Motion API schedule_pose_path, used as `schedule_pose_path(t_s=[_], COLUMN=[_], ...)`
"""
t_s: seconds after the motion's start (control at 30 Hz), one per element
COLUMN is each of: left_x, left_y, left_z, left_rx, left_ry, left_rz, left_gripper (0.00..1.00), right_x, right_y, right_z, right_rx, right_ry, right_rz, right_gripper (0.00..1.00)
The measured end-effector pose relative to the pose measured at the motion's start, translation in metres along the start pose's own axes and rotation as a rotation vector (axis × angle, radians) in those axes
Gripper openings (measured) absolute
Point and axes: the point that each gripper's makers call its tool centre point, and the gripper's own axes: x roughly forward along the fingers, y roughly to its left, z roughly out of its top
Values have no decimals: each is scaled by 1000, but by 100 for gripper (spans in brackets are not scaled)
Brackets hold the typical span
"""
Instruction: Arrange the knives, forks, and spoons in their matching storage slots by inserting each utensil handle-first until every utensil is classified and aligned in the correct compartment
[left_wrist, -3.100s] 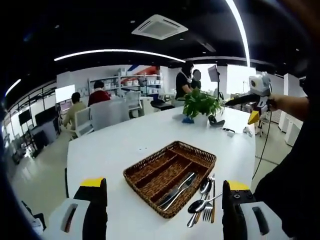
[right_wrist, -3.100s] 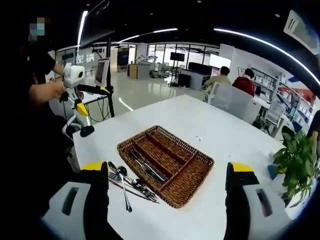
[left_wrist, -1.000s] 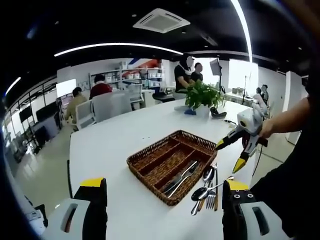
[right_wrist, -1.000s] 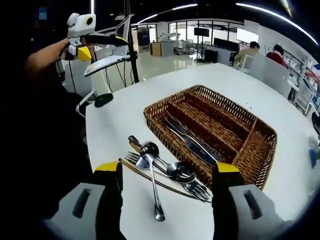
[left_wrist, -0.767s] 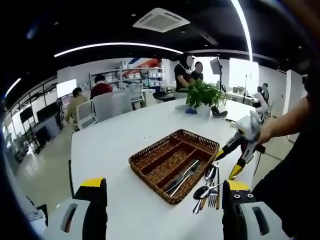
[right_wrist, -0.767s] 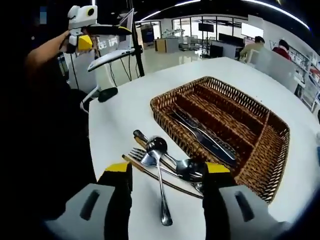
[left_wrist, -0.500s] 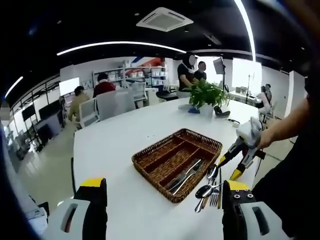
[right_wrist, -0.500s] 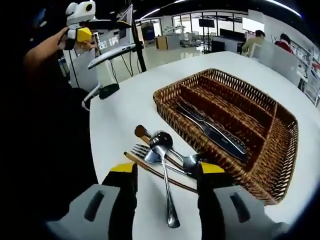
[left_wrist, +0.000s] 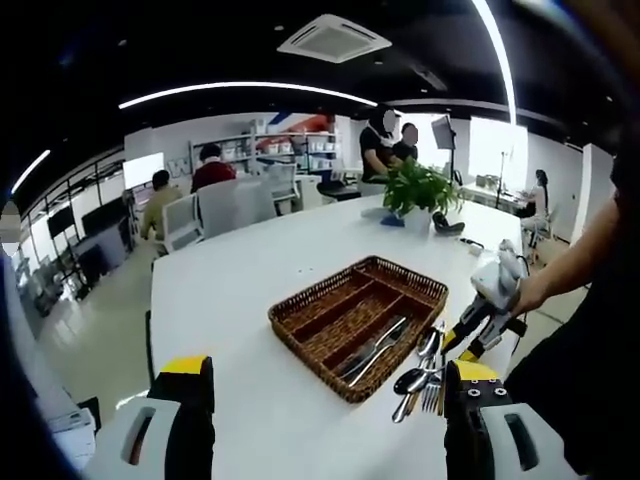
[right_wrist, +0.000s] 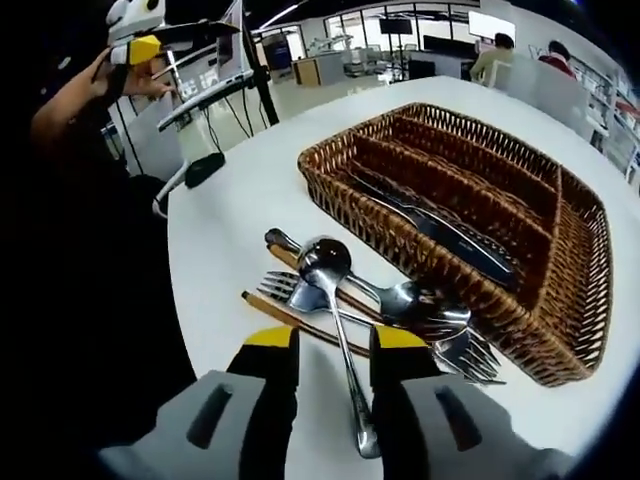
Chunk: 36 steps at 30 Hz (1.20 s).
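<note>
Left gripper view: your left tongs (left_wrist: 320, 420) stand wide open and hold nothing, raised above the near edge of the white table (left_wrist: 240, 290). Ahead lies the wicker tray (left_wrist: 360, 323), with two knives (left_wrist: 372, 350) already lying in its nearest long slot. Just beside the tray's near-right corner sits the loose heap of utensils (left_wrist: 422, 378): spoons and forks, overlapping. Your right tongs (left_wrist: 470, 335) reach down to that heap from the right.

Right gripper view: your right tongs (right_wrist: 334, 350) are nearly closed around the handle of the top spoon (right_wrist: 340, 330), whose bowl points away from you. Whether the pads already press the metal cannot be told; the handle lies in the narrow gap between them. Beneath it a second spoon (right_wrist: 405, 297) and the forks (right_wrist: 462, 352) cross at angles, tines toward the tray, and a brown wooden-looking handle (right_wrist: 300, 322) lies underneath.

To do this step well, close on the spoon handle squarely and near its middle, so that the bowl does not swing. Lift straight up before moving sideways; the crossed pieces below are likely to drag along otherwise. Choose an empty slot, not the knives' one, and lead with the handle end. Keep your left tongs ready to steady the tray if it slides.
</note>
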Motion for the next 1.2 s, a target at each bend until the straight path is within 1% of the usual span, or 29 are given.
schedule_pose_path(t_s=[0.07, 0.17, 0.33, 0.4, 0.47, 0.53, 0.73, 0.9, 1.07, 1.13, 1.2], left_x=[-3, -5, -8, -8, -9, -9, -10, -10, -9, -8, -8], left_y=[1, 3, 4, 4, 5, 6, 7, 8, 6, 5, 4], left_z=[-4, -7, -8, -9, -11, -12, -12, -13, -13, -14, -14], left_rx=[2, -1, -5, -6, -7, -8, -8, -9, -8, -5, -4], left_ry=[9, 14, 15, 17, 20, 21, 20, 21, 22, 25, 26], left_rz=[4, 10, 18, 19, 20, 22, 27, 31, 27, 24, 24], left_gripper=[100, 100, 100, 100, 100, 100, 100, 100, 100, 100, 100], right_x=[5, 10, 13, 15, 17, 18, 22, 27, 27, 28, 29], right_y=[1, -1, -3, -4, -3, -2, -2, -1, -4, -8, -5], right_z=[2, -3, -4, -4, -1, 0, -5, -9, -8, -8, -9], right_rx=[7, 29, 47, 52, 63, 59, 52, 52, 24, -35, -54], right_ry=[4, 25, 26, 33, 26, 26, 53, 61, 48, 42, 31], right_rz=[1, -1, -3, -7, -4, -5, -24, -34, -62, -76, -74], right_gripper=[20, 19, 15, 14, 15, 14, 11, 11, 6, 4, 3])
